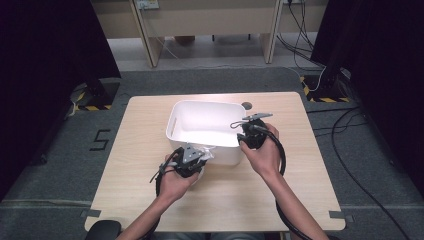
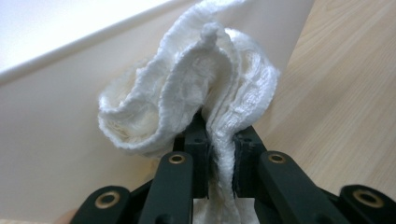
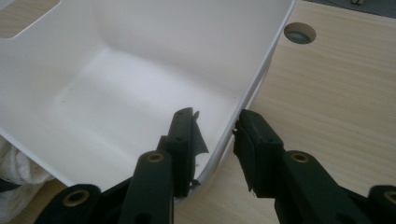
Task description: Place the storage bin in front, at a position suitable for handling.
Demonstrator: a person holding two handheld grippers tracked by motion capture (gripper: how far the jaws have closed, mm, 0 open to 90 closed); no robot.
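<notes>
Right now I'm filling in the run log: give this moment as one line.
left tool: shut on white knitted cloth | right tool: straddling wall of white plastic bin | bin: empty | surface: light wooden table

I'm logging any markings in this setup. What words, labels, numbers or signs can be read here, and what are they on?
"5": a dark number on the grey floor, left of the table, seen in the high view.
Socket plate on the far wall: any marking is too small and blurred to read.
Tub, cloth and both grippers: no text to read.
</notes>
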